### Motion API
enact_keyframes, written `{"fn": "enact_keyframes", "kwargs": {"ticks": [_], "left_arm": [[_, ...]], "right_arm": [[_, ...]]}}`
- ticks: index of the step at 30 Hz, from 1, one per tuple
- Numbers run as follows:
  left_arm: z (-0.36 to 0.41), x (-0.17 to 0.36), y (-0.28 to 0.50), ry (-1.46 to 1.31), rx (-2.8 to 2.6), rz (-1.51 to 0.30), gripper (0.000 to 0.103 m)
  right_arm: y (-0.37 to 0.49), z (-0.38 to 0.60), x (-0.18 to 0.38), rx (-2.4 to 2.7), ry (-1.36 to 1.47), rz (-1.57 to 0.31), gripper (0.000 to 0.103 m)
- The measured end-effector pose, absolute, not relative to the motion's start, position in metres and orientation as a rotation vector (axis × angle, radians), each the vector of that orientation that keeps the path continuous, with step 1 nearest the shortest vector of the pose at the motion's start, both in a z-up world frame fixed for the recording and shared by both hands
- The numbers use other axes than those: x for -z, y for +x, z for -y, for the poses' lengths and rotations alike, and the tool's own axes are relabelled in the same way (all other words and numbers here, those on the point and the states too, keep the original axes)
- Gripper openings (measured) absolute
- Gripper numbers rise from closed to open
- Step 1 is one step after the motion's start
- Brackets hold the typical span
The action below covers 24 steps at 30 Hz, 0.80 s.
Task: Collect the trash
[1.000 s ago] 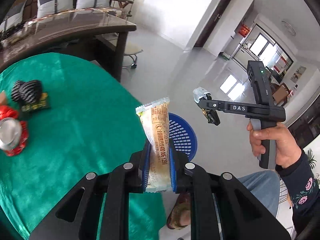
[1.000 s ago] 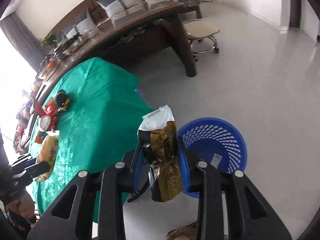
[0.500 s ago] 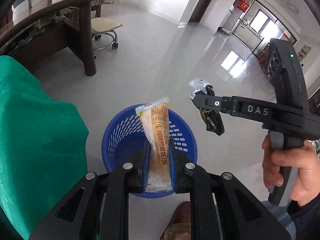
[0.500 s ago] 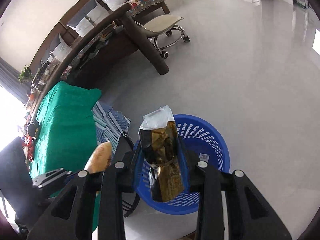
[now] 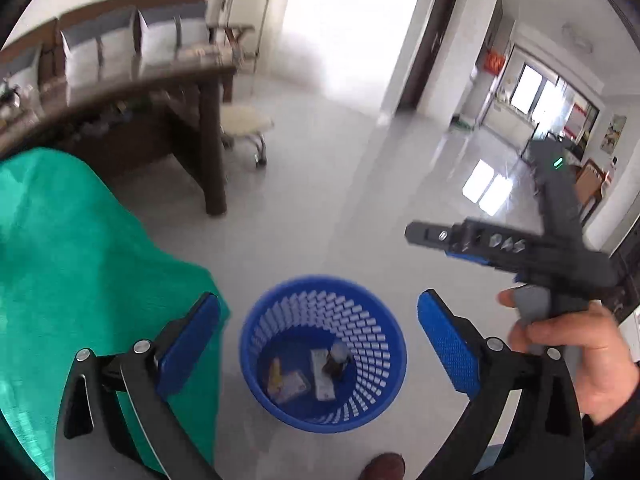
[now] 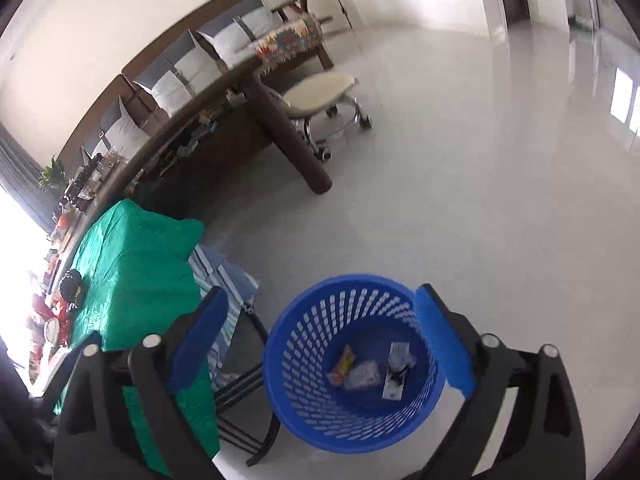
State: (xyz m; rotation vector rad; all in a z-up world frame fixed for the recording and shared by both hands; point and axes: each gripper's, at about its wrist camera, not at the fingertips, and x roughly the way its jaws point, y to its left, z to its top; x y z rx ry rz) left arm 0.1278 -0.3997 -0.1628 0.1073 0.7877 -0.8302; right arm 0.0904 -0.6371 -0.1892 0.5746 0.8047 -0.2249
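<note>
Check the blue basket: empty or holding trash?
Holding trash: several wrappers lie on the bottom of the blue basket, far from full.

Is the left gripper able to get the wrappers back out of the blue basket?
Probably yes. The left gripper hangs open right over the blue basket, the wrappers lie uncovered at the bottom, and nothing blocks the way, though it must dip deep inside.

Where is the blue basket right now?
In both wrist views the blue basket stands on the pale floor, low in the middle, just right of the green tablecloth, with wrappers inside.
</note>
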Motion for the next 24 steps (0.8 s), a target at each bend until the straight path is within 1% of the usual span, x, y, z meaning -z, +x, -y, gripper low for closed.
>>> {"fn": "enact_keyframes", "kwargs": {"ticks": [2,5,8,11,14,19,24], "left_arm": [[0.372,0.14,0.116,0.106,0.848,-0.73,0.098],[0.328,0.118,0.097,0.171,0.81,-0.681,0.098],[0.271,0.107,0.09,0.201,0.773,-0.703,0.098],[0.209,0.112,0.09,0.268,0.65,-0.746,0.098],[0.149,0.123,0.1,0.292,0.526,-0.81,0.098],[0.044,0.139,0.125,0.255,0.363,-0.866,0.098],[-0.043,0.156,0.152,0.176,0.22,-0.911,0.098]], "right_arm": [[0.086,0.618,0.176,0.231,0.506,-0.75,0.098],[0.081,0.582,0.164,0.228,0.407,-0.671,0.098],[0.08,0.529,0.158,0.211,0.257,-0.665,0.098],[0.077,0.462,0.153,0.133,0.203,-0.673,0.098],[0.085,0.385,0.148,0.009,0.16,-0.72,0.098],[0.121,0.267,0.143,-0.179,0.038,-0.856,0.098],[0.165,0.189,0.154,-0.273,-0.048,-0.93,0.098]]}}
